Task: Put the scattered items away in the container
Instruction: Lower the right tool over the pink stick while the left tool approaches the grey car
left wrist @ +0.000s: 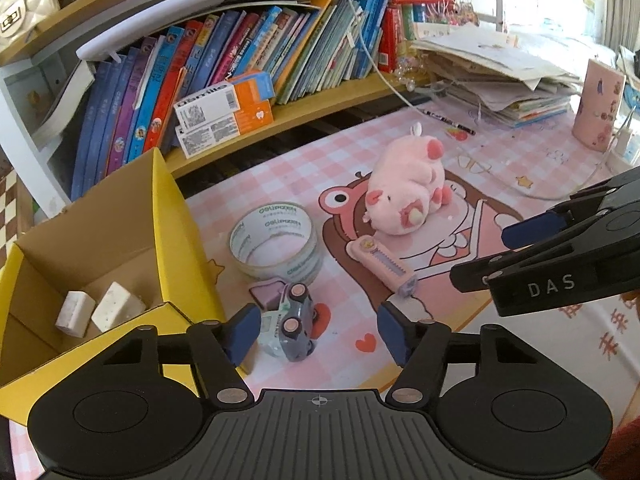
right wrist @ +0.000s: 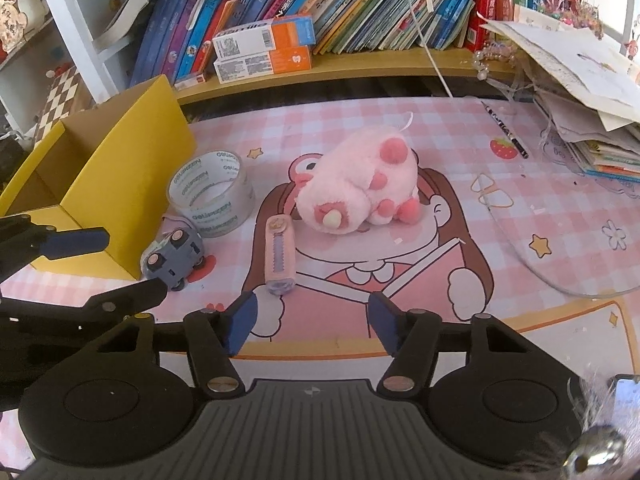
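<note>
A yellow cardboard box (left wrist: 176,216) stands open at the left and holds two white blocks (left wrist: 98,310); it also shows in the right wrist view (right wrist: 120,168). A toy car (left wrist: 292,322) lies on its side by the box, between my left gripper's (left wrist: 316,334) open fingers. Beyond it lie a tape roll (left wrist: 276,240), a pink comb-like case (left wrist: 384,264) and a pink plush pig (left wrist: 408,188). My right gripper (right wrist: 312,320) is open and empty just before the case (right wrist: 280,256), with the pig (right wrist: 360,184), tape roll (right wrist: 212,192) and car (right wrist: 174,258) ahead.
A pink checkered mat (right wrist: 500,208) covers the desk. A low shelf of books (left wrist: 240,52) with orange boxes (left wrist: 228,108) runs along the back. A paper stack (left wrist: 500,76), a pink cup (left wrist: 598,104), a pencil (right wrist: 506,130) and a white cable (right wrist: 520,240) lie at the right.
</note>
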Available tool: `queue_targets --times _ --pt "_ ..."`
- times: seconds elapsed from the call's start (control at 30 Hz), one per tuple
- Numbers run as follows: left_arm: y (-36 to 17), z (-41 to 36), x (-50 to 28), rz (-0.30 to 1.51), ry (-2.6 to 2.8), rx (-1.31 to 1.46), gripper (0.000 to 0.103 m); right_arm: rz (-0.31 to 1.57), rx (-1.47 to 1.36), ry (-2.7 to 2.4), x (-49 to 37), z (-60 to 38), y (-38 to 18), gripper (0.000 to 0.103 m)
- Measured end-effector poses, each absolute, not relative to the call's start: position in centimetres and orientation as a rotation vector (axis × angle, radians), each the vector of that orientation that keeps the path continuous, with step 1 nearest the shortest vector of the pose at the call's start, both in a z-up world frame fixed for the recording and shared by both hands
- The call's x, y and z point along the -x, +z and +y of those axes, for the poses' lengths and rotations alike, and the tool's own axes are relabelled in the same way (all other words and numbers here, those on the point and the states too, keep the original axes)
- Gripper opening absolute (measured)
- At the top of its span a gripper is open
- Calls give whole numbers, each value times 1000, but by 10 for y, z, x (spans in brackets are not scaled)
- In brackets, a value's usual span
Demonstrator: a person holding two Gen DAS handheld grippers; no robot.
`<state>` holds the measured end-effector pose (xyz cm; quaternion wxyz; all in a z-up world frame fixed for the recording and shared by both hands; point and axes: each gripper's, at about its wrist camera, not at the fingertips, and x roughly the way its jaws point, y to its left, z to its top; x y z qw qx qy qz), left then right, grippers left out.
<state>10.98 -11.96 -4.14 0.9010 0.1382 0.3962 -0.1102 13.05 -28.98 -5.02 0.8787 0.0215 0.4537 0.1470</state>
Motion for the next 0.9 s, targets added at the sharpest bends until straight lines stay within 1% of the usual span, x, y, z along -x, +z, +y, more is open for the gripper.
queue_targets --times 0.1,0.4,0.9 --pt "-44 -120 -111 814 -217 -312 64 959 -50 312 -133 -289 -54 55" --pt "-51 -121 -115 809 -199 -372 64 978 -45 335 -139 -282 -60 52" --pt "-59 -122 -124 821 -198 -391 64 1000 -39 350 -151 -275 -68 52"
